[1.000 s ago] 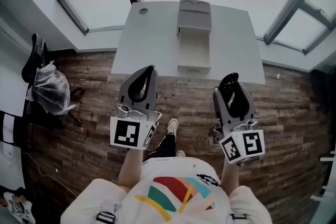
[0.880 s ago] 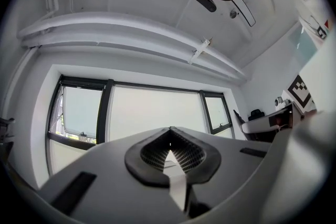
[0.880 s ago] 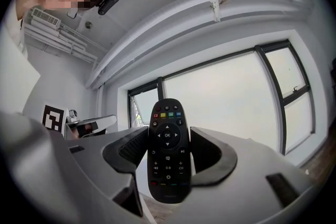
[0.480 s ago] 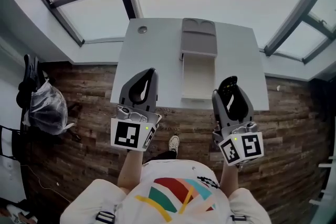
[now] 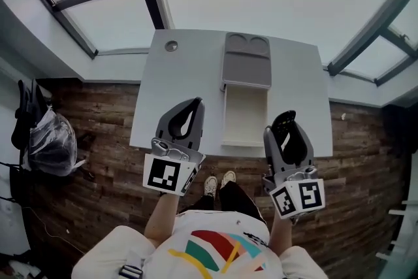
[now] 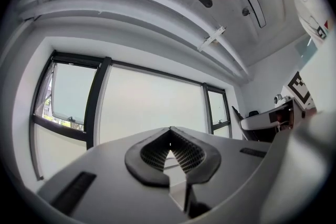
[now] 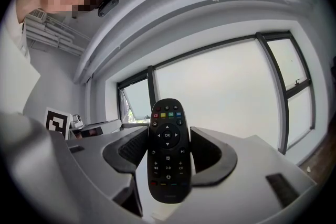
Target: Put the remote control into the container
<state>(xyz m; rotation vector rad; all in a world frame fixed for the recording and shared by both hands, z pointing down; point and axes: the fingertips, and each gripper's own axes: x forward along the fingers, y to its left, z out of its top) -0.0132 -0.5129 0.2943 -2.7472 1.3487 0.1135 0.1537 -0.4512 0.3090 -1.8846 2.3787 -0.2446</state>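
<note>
Over the near edge of the white rectangular table (image 5: 171, 91), the head view places the grey hand-held left gripper (image 5: 192, 106) level, aimed at the far window, just left of the cream tray (image 5: 245, 115). That tray stands pulled out toward the person from the grey plastic container (image 5: 247, 62) at mid-table, with bare tabletop on both sides. The left gripper's own view alone shows its tips pressed together with nothing between them. Just right of the tray, the right gripper (image 7: 167, 136) points level. Its own view shows it clamping the black oval remote control (image 7: 167, 157) upright, buttons toward the camera.
</note>
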